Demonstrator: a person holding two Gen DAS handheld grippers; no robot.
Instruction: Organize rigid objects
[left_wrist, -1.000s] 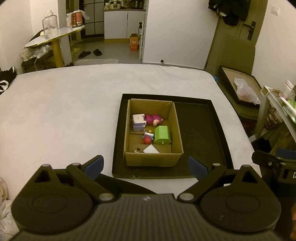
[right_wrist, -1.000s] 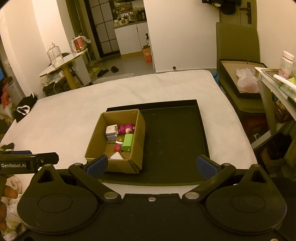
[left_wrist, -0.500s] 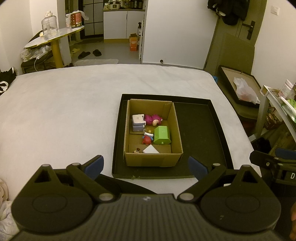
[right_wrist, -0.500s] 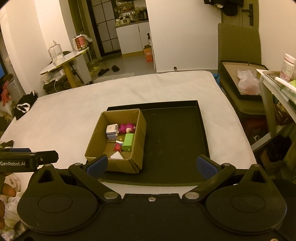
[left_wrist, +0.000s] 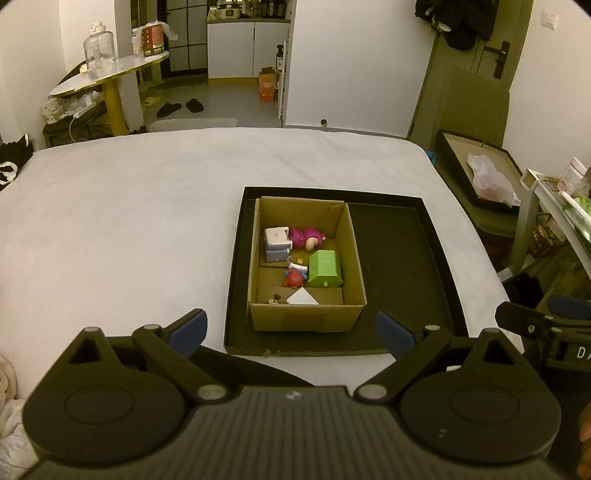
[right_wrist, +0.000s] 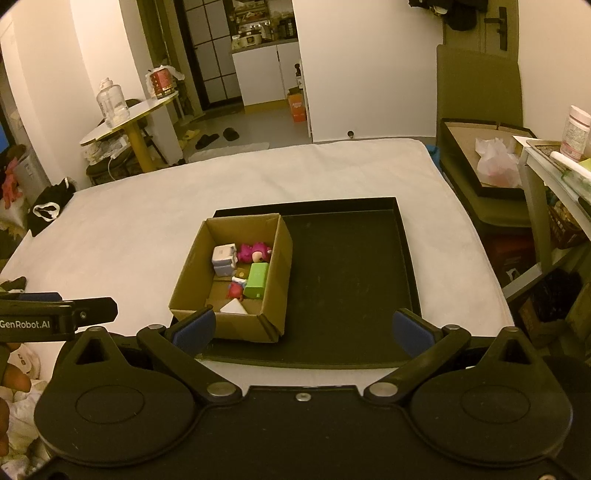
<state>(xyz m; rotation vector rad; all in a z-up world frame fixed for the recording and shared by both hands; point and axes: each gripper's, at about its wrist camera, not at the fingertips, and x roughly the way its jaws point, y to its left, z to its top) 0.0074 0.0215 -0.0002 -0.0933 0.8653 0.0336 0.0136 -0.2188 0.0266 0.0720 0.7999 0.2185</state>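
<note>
1. "GenRobot.AI" in white letters stands on the black side of the left tongs (right_wrist: 55, 320), seen at the left edge of the right wrist view.
2. "DA", cut off by the frame edge, stands in white on the right tongs (left_wrist: 554, 332) in the left wrist view.

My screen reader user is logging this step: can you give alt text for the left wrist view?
An open cardboard box of small toys, including a green block and a pink figure, sits in the left part of a black tray on a white surface. The open, empty left gripper hovers at the tray's near edge.
</note>
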